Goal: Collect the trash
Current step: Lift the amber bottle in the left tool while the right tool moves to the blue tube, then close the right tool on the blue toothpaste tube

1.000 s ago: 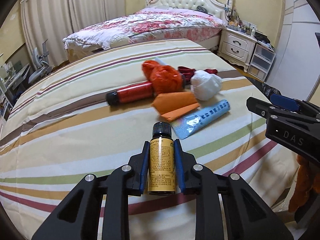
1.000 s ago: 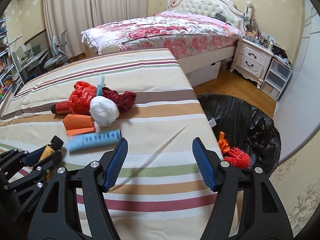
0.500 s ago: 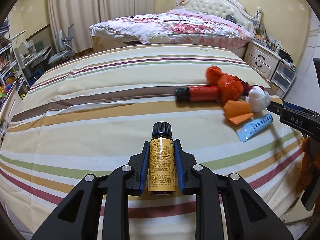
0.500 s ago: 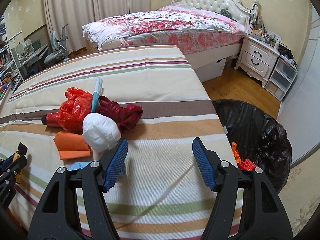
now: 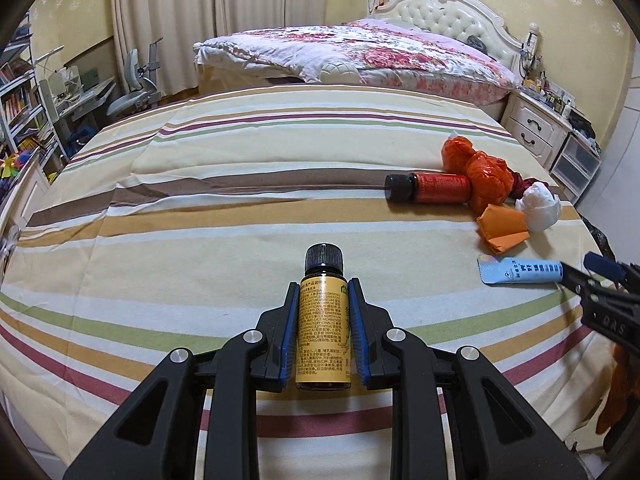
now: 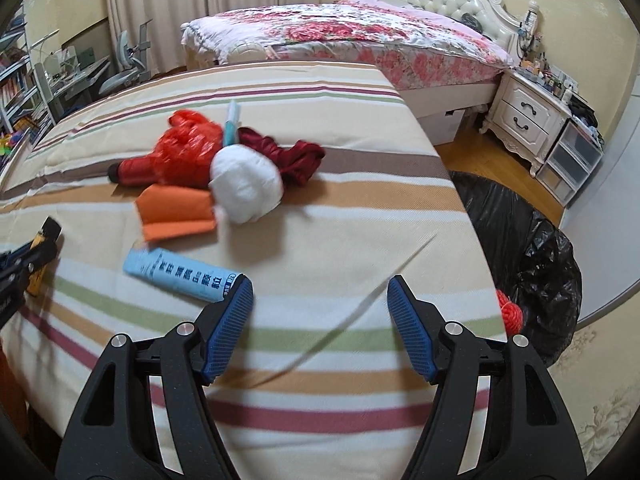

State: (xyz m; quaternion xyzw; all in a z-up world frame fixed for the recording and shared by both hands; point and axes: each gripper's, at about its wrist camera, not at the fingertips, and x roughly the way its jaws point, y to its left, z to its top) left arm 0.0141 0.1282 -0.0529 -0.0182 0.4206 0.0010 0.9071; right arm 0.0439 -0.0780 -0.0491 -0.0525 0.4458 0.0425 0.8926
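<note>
Left gripper: clamped on the yellow vial, low centre of its view.
Right gripper: jaws wide, holding nothing, over the striped cover.
Change: a second ago the right gripper sat further from the blue tube; now its left pad is just beside the tube's end, so that pickup looks next.
Pile: red bottle, orange paper, white wad, right of left view.
Only right view: black bin bag, right edge, red scraps inside.

A floral bed with tufted headboard stands beside a white nightstand.
</note>
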